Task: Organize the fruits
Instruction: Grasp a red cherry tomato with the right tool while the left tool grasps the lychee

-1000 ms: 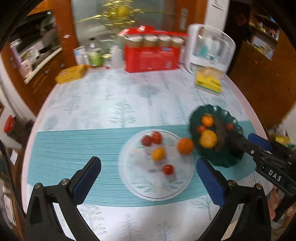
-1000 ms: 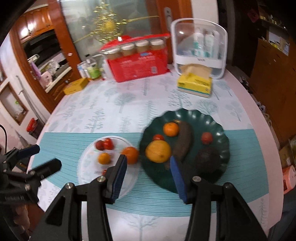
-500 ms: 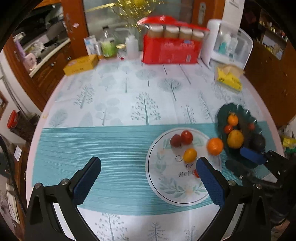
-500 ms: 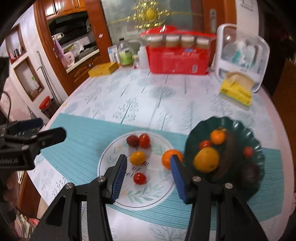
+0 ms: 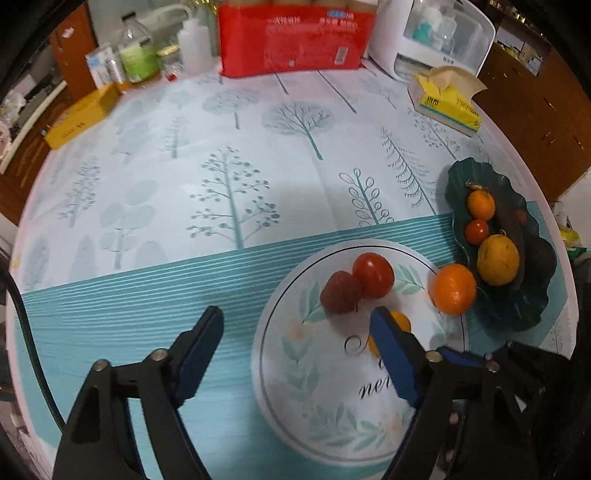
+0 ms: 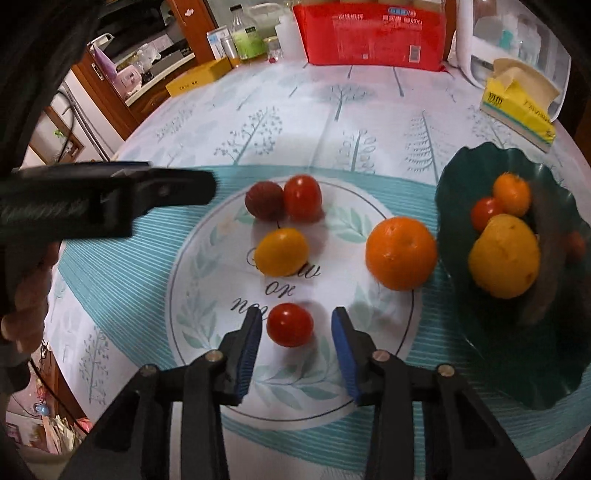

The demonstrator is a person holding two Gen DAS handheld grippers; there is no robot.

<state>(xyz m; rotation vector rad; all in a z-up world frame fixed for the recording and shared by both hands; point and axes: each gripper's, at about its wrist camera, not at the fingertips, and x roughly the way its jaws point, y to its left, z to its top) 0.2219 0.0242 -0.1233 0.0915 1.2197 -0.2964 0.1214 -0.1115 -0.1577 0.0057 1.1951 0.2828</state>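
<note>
A white leaf-print plate (image 6: 207, 302) holds a small red tomato (image 6: 290, 325), a yellow tomato (image 6: 282, 251), a red tomato (image 6: 302, 197), a dark red fruit (image 6: 264, 200) and an orange (image 6: 400, 253) at its right rim. A dark green plate (image 6: 524, 369) holds more fruits. My right gripper (image 6: 295, 343) is open, with the small red tomato between its fingertips. My left gripper (image 5: 295, 334) is open and empty over the plate's (image 5: 280, 373) left edge; its right finger (image 5: 391, 350) partly hides the yellow tomato.
A red package (image 6: 373, 33), a yellow tissue pack (image 6: 517, 107), a white container (image 5: 439, 40), bottles (image 5: 138, 55) and a yellow box (image 5: 79, 116) stand along the table's far side. A teal striped runner (image 5: 129, 314) lies under the plates.
Both grippers have moved down and closer to the white plate. The right gripper now brackets the small red tomato. The left gripper has shifted so that its right finger overlaps the plate.
</note>
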